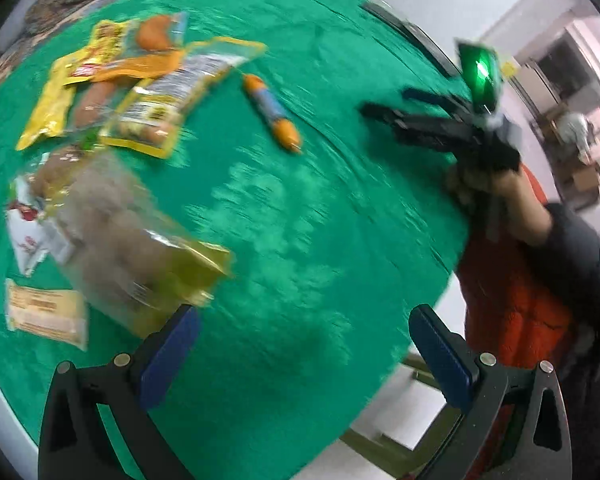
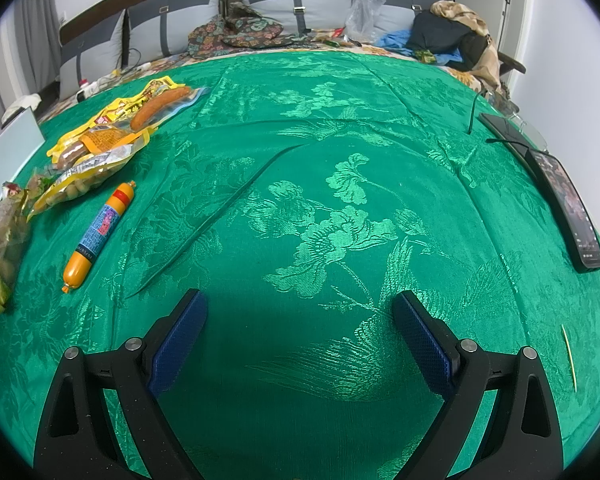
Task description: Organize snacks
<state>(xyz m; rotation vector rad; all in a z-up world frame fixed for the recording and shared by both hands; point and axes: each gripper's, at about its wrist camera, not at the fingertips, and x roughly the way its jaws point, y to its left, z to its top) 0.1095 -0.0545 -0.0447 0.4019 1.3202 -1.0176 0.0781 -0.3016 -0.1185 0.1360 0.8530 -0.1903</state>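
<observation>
Snacks lie on the green tablecloth. An orange sausage stick with a blue label lies apart from the rest. Beyond it, overlapping yellow sausage packs form a heap. A clear bag of brown balls with yellow ends lies just ahead of my left gripper's left finger. My left gripper is open and holds nothing; its view is blurred. My right gripper is open over bare cloth, well to the right of the snacks. A hand holds the right gripper at the table's far edge.
Two dark phones lie along the table's right edge, with a thin stick near them. A white packet and a pale flat packet lie left. A bed with cushions and clothes stands beyond. A person in orange stands at the table.
</observation>
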